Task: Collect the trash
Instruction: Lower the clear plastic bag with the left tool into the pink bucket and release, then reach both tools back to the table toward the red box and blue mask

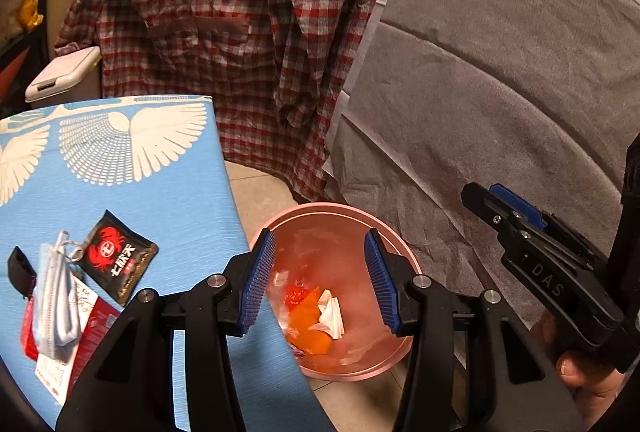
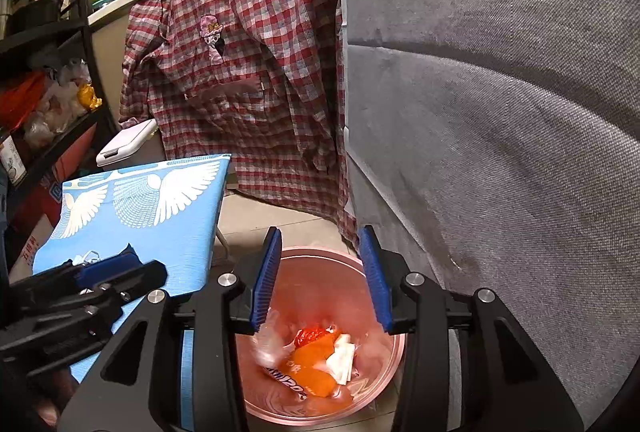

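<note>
Left wrist view: left gripper (image 1: 320, 278) hangs over the pink bin (image 1: 404, 256), jaws apart, empty; orange wrapper (image 1: 310, 326) lies inside. A black packet (image 1: 118, 258) lies left on the blue board (image 1: 168, 191).

Right wrist view: right gripper (image 2: 320, 278), jaws apart, empty, above the bin.
</note>
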The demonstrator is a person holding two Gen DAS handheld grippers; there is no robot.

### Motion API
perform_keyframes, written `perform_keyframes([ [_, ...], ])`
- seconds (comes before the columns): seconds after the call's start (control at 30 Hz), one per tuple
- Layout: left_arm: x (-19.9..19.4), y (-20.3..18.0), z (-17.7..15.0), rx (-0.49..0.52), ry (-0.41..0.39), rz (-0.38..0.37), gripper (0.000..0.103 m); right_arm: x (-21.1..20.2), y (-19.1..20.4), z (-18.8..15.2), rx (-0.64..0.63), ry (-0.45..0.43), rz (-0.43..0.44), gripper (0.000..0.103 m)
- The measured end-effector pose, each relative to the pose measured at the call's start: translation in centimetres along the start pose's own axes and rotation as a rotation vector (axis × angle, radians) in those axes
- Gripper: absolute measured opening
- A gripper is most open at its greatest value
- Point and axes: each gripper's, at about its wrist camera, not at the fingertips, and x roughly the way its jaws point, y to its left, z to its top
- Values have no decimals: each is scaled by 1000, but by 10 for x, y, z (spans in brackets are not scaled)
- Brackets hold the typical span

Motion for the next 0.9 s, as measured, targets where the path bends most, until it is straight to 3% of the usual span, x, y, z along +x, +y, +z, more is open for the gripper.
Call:
perform_keyframes([
  [0.23, -32, 13, 2, 12, -37, 19, 46, -15, 13, -1, -20, -47, 53, 42],
  [0.53, -97, 69, 8, -33, -129, 92, 40, -32, 47, -13, -79, -60, 159, 41],
  [0.73, -141, 117, 8, -83, -177, 171, 33, -43, 80, -19, -107, -49, 259, 24],
  [0.9, -169, 154, 4, -117, -207, 233, 32, -52, 116, -21, -140, -56, 332, 19],
])
